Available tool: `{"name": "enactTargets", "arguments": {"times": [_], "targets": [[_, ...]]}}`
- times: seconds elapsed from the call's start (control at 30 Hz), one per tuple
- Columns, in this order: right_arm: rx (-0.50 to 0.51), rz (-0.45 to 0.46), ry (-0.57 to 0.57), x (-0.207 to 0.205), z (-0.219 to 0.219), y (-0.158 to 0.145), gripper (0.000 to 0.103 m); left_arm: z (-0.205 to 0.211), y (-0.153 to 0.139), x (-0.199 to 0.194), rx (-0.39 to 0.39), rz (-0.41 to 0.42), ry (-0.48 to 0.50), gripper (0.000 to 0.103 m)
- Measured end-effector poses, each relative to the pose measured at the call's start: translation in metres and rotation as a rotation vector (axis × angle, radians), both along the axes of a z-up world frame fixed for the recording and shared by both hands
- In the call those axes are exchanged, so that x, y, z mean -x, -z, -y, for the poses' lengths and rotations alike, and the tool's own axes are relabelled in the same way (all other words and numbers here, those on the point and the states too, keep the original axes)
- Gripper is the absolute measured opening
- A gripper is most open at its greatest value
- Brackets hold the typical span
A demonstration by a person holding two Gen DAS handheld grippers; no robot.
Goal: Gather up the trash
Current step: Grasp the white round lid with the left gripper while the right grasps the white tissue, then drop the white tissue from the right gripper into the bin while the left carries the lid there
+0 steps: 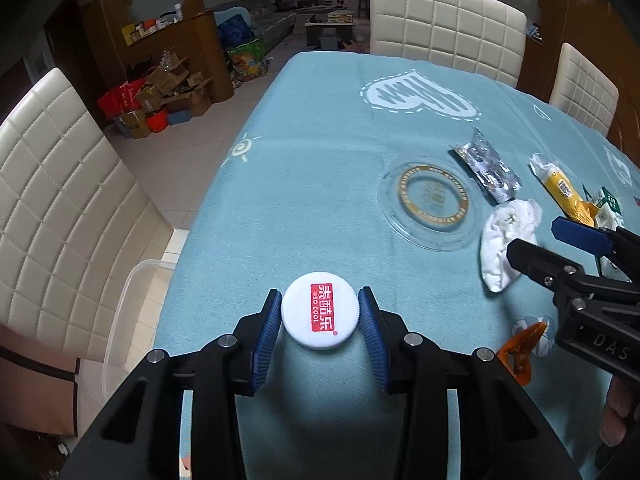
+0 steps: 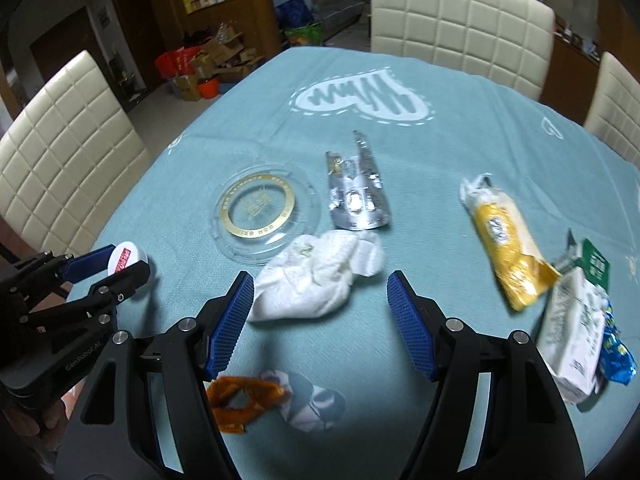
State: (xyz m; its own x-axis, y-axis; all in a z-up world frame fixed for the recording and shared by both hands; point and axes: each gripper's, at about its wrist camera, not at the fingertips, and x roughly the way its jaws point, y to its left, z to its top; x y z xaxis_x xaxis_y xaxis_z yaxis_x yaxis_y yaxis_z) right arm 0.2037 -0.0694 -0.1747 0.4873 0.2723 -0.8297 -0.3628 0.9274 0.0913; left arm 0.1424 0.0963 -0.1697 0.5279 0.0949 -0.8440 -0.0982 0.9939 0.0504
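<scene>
Left tool (image 1: 319, 322) grips the white cap (image 1: 319, 315); right tool (image 2: 320, 300), open and empty, has the crumpled tissue (image 2: 320, 280) lying crosswise just ahead.

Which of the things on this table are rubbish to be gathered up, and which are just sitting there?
Rubbish to collect:
white cap, held in the left claw
crumpled tissue
silver foil wrapper
yellow packet
orange wrapper
white carton

Probably just lying about:
clear glass plate
blue tablecloth
cream chairs
</scene>
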Motion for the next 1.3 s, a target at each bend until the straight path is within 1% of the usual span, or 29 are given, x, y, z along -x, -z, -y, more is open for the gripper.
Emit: {"name": "enactTargets", "arguments": {"times": [0.03, 0.1, 0.2, 0.33, 0.5, 0.8, 0.93, 1.03, 1.3], "targets": [[-0.002, -0.013, -0.009, -0.001, -0.002, 0.004, 0.056, -0.001, 0.001, -0.001, 0.000, 0.000, -0.001, 0.039], [0.002, -0.045, -0.019, -0.003, -0.003, 0.012, 0.035, -0.001, 0.002, -0.002, 0.003, -0.003, -0.004, 0.039], [-0.001, -0.027, -0.025, 0.001, 0.000, 0.010, 0.025, -0.001, 0.003, -0.002, 0.014, -0.008, -0.005, 0.039], [0.012, -0.013, -0.021, 0.009, 0.004, 0.003, 0.023, 0.001, 0.000, 0.003, 0.022, 0.004, 0.003, 0.039], [0.014, 0.007, -0.020, 0.025, 0.006, -0.012, 0.023, 0.003, -0.012, 0.018, 0.033, 0.035, 0.010, 0.039], [0.017, 0.050, -0.054, 0.060, -0.011, -0.034, 0.023, -0.010, -0.031, 0.052, 0.032, 0.083, -0.003, 0.039], [0.012, 0.055, -0.071, 0.074, -0.023, -0.038, 0.023, -0.020, -0.035, 0.070, 0.028, 0.092, -0.016, 0.039], [0.008, 0.051, -0.101, 0.084, -0.041, -0.038, 0.023, -0.031, -0.037, 0.084, 0.022, 0.092, -0.032, 0.039], [0.007, 0.062, -0.221, 0.103, -0.095, -0.043, 0.024, -0.074, -0.041, 0.108, 0.022, 0.100, -0.125, 0.039]]}}
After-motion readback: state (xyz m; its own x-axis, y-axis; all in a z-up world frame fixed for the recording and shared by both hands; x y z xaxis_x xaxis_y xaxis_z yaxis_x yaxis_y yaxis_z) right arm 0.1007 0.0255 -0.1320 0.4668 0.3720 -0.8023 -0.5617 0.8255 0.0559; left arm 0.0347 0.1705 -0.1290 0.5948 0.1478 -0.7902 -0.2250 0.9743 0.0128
